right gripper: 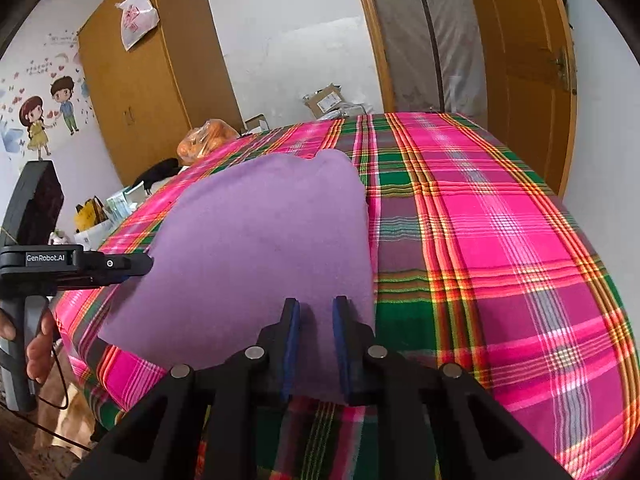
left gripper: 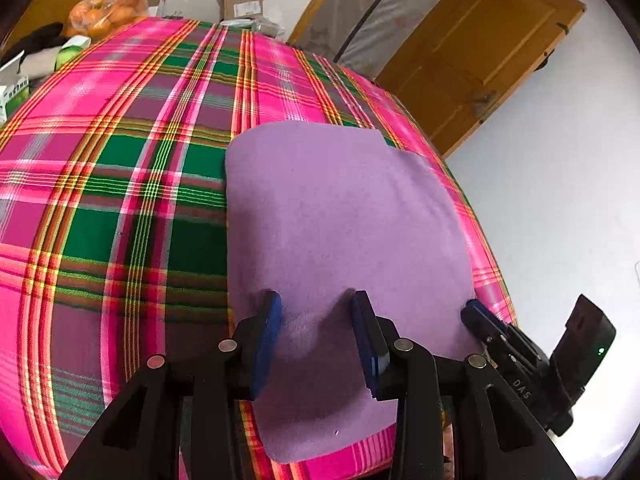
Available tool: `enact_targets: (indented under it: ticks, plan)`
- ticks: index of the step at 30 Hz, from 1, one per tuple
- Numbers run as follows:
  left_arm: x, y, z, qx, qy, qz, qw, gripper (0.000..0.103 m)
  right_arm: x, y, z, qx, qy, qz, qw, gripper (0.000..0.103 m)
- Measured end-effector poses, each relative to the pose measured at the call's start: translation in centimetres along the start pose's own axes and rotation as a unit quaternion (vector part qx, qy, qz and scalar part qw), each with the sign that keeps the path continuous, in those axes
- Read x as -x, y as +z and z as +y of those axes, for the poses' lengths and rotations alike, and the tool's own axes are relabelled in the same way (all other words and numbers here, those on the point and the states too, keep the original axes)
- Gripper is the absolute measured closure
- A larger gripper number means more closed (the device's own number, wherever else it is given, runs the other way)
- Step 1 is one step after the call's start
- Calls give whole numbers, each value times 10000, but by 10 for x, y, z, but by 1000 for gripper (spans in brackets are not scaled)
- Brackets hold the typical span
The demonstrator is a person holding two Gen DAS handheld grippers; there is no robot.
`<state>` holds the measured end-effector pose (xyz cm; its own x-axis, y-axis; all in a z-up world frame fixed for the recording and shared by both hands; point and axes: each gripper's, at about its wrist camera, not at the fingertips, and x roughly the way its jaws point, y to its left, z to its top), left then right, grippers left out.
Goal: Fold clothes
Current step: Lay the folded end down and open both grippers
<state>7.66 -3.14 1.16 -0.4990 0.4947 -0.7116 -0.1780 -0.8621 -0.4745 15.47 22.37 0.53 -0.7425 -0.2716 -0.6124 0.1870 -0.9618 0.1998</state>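
Observation:
A folded purple fleece cloth (left gripper: 340, 208) (right gripper: 260, 240) lies flat on a pink-and-green plaid cover (left gripper: 120, 208) (right gripper: 480, 240), close to its near edge. My left gripper (left gripper: 316, 312) stands open, its blue pads (left gripper: 270, 320) resting on the cloth's near part with a small ridge of fleece between them. From the right wrist view it (right gripper: 138, 266) shows at the cloth's left edge. My right gripper (right gripper: 316, 312) is open with a narrower gap, straddling the cloth's near right corner. In the left wrist view its tip (left gripper: 474, 312) touches the cloth's right edge.
A bag of oranges (left gripper: 108, 8) (right gripper: 206, 140) and cardboard boxes (left gripper: 242, 6) sit at the far side. A wooden wardrobe (right gripper: 152, 80) and door (left gripper: 480, 60) stand behind. A hand (right gripper: 38, 356) grips the left tool. The cover's edge drops off just below both grippers.

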Motion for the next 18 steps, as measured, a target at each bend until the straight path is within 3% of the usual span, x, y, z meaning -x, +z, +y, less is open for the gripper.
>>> enact_targets:
  ticks: [12, 18]
  plan:
    - [10, -21, 0, -83, 67, -123, 9999, 65, 15, -15, -5, 4, -84, 128, 9999, 84]
    - [17, -26, 0, -153, 303, 133, 9993, 55, 21, -13, 0, 233, -371, 221, 9988, 75]
